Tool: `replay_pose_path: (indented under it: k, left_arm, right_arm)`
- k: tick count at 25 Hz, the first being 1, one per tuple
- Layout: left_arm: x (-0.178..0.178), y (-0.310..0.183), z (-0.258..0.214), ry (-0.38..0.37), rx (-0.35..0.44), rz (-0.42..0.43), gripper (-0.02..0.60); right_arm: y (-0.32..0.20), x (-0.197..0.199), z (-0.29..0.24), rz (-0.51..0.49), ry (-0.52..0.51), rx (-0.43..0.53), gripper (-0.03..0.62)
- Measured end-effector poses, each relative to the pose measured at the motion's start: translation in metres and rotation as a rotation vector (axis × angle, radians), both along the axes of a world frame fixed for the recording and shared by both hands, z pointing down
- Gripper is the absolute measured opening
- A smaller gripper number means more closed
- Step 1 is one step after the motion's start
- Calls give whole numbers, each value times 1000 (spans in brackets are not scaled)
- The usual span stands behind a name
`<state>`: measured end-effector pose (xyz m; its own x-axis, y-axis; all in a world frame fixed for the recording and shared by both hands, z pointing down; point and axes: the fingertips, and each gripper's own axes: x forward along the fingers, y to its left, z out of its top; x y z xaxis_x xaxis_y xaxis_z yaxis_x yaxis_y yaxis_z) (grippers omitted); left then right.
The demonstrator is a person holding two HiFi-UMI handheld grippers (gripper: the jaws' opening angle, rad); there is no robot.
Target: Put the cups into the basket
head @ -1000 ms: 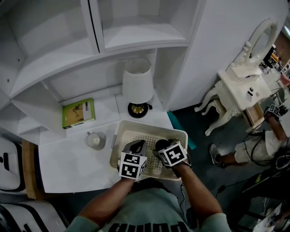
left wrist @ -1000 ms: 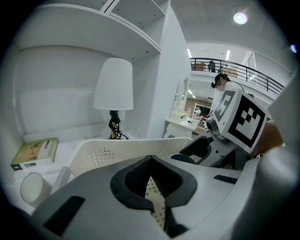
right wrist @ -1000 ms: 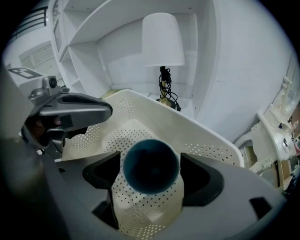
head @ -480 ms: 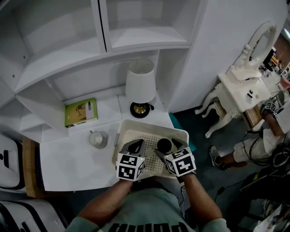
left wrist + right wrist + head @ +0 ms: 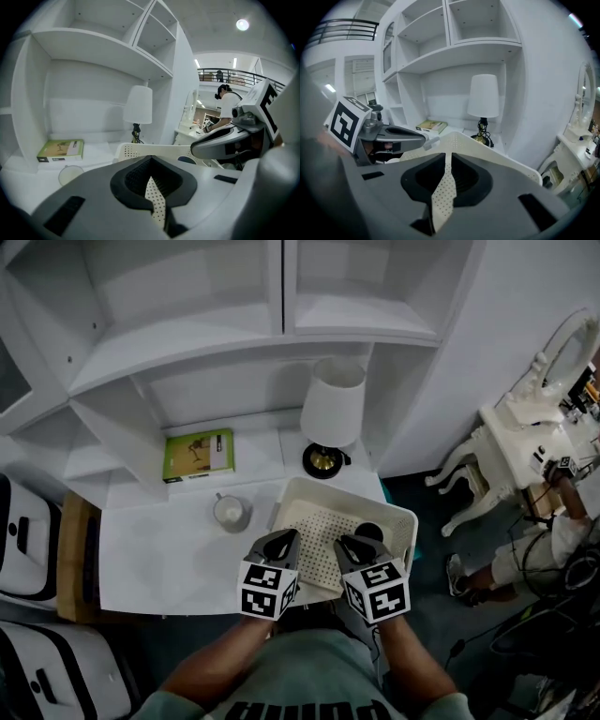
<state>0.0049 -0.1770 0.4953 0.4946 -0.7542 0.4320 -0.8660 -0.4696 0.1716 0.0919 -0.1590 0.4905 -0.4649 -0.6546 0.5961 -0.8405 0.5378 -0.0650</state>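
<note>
On the right gripper (image 5: 446, 171) the fingers have just been closing and now stand together with nothing between them — only a thin slit is left, through which the perforated floor of the basket (image 5: 497, 157) shows. The left gripper (image 5: 151, 178) likewise has its fingers together and empty, above the same dotted floor. In the head view both grippers hover over the basket's near side and hide its near rim. A dark cup (image 5: 369, 532) sits inside the basket just beyond the right gripper and is partly covered by it; the left gripper view catches only a sliver of it behind the basket wall. A white cup (image 5: 230, 512) stands on the worktop (image 5: 159, 554) left of the basket, apart from it — its lower edge is cut off in the left gripper view. Further back stand a lamp (image 5: 334, 409) and a green book (image 5: 199, 454).
</note>
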Motion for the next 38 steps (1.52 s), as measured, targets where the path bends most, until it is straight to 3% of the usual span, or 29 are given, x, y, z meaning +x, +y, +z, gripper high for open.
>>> replay_pose_path:
  k: [8,21,38]
  left_arm:
    - [-65,24,-11,-3,26,-111,8]
    - [-163,77,-9,-17,49,-311,6]
    - [-182,99,-2,-36,62,-350,6]
  right_arm:
    - [18,-76,-14,-121,-70,46,26]
    - [55,-171,-13,-271,-84,99,25]
    - [77,-195,14,-271,-24,102,22]
